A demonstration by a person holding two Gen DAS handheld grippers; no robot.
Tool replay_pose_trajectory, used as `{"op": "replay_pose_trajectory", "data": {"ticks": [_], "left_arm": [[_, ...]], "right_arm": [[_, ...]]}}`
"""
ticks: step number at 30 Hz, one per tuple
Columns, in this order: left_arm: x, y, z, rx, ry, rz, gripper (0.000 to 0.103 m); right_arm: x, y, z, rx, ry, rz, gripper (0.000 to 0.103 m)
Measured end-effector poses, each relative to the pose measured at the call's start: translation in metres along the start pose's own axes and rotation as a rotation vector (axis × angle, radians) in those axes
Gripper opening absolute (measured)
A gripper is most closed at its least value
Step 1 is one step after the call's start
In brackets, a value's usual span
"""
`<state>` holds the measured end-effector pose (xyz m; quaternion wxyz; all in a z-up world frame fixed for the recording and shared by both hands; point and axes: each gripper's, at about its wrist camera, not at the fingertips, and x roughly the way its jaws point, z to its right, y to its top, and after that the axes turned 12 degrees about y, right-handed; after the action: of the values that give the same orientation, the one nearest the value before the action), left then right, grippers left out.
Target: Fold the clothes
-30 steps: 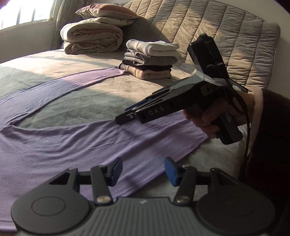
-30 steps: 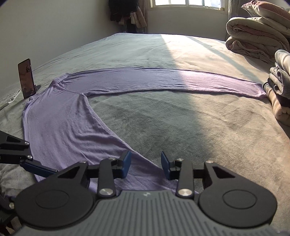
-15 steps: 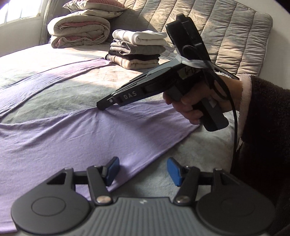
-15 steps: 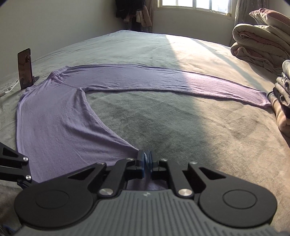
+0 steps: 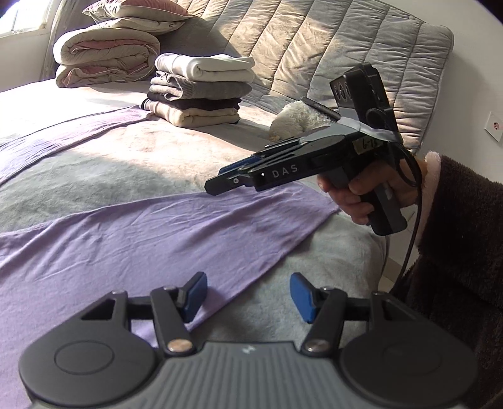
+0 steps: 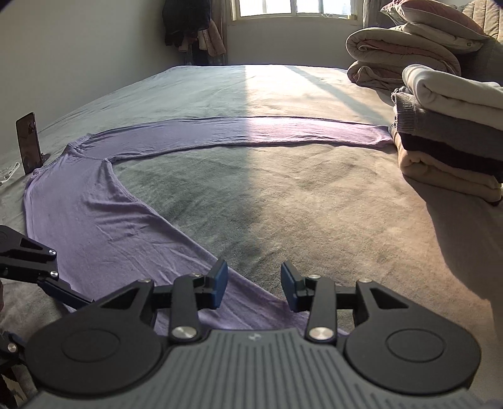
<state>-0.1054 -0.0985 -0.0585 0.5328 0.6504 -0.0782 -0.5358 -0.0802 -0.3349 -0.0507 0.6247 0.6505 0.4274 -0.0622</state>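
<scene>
now purple garment [image 6: 103, 220] lies flat (unheld).

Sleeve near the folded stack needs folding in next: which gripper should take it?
Right, probably. The right gripper, jaws opening and empty, faces the sleeve across open bed, nearer the stack. The left gripper hangs over the shirt's hem, farther away.

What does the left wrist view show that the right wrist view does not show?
Only the left wrist view: the quilted headboard, a fluffy white toy, and a hand holding the right tongs, which are opening with nothing between them.

Only the right wrist view: the window, a phone standing on the bed, dark clothes hanging in the corner, and the purple shirt's long sleeve.

Both: the purple shirt, the stack of folded clothes and the rolled duvet.
</scene>
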Motion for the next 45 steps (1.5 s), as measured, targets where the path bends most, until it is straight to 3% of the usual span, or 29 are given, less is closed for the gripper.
{"op": "replay_pose_trajectory", "data": {"ticks": [5,6,7,12,16,23,25,26,29,31,38,45], "left_arm": [[0.015,0.004,0.013,0.022,-0.024,-0.003,0.061],[0.017,0.004,0.015,0.024,-0.028,-0.005,0.061],[0.019,0.005,0.017,0.027,-0.032,-0.007,0.062],[0.023,0.006,0.022,0.053,-0.058,-0.022,0.066],[0.023,0.005,0.021,0.055,-0.066,-0.022,0.068],[0.017,0.007,0.011,0.003,-0.071,-0.023,0.068],[0.014,0.009,0.004,-0.029,-0.059,-0.018,0.070],[0.013,0.010,0.000,-0.049,-0.048,-0.013,0.073],[0.009,0.019,-0.015,-0.118,0.018,0.007,0.077],[0.005,0.024,-0.025,-0.157,0.081,0.022,0.082],[-0.017,0.034,-0.075,-0.245,0.443,0.018,0.082],[-0.051,0.022,-0.160,-0.480,0.715,0.001,0.082]], "right_arm": [[0.007,-0.009,0.002,-0.023,-0.034,-0.022,0.034],[0.007,-0.009,0.001,-0.033,-0.033,-0.020,0.022],[0.007,-0.009,0.000,-0.043,-0.031,-0.017,0.002],[0.004,-0.006,0.002,-0.042,-0.069,0.014,0.002],[0.009,-0.008,0.002,-0.051,-0.087,-0.008,0.008],[-0.022,-0.002,0.030,0.114,-0.133,0.091,0.021],[-0.024,-0.003,0.035,0.153,-0.143,0.107,0.041],[-0.024,-0.003,0.036,0.161,-0.143,0.107,0.043],[-0.018,-0.002,0.031,0.150,-0.135,0.093,0.046],[-0.014,0.001,0.027,0.135,-0.129,0.086,0.056],[0.009,0.017,0.009,0.125,-0.103,0.079,0.063],[0.047,0.041,-0.025,0.113,-0.039,0.073,0.069]]}}
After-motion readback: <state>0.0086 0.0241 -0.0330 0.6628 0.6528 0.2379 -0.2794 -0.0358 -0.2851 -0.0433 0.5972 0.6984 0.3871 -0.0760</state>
